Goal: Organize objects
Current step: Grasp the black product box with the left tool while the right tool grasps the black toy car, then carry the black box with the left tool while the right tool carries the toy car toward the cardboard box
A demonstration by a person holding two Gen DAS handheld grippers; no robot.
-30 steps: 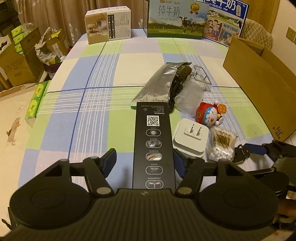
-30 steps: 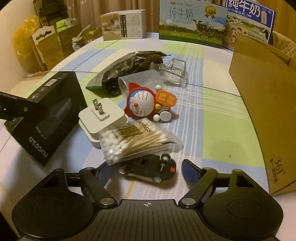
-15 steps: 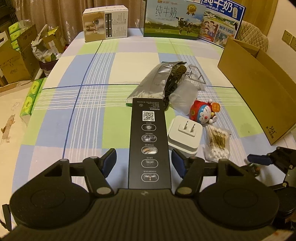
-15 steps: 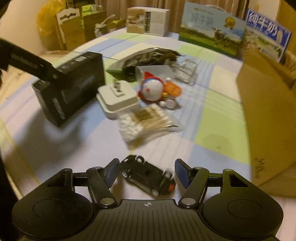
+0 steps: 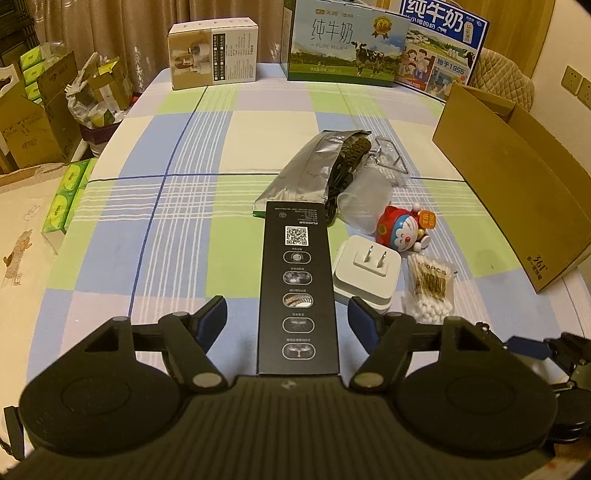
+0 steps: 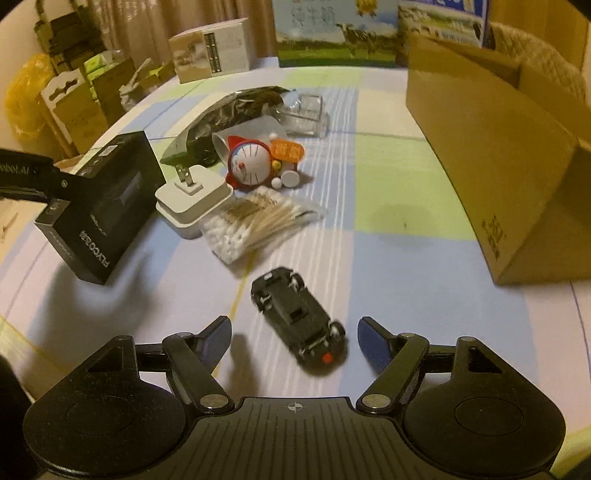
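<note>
opening up right now, the left gripper (image 5: 287,317) is straddling the black box (image 5: 298,284) with gaps on both sides, not squeezing it. right gripper (image 6: 294,332) is spreading too, toy car (image 6: 298,317) lying upside down on the tablecloth (image 6: 406,280) between its pads, untouched. cotton swabs (image 6: 255,223) are sitting at 11 o'clock from the car, cardboard box (image 6: 495,147) at 2.

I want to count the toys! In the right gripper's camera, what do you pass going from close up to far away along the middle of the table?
Toy car → cotton swabs → Doraemon toy → clear plastic box → milk carton.
</note>
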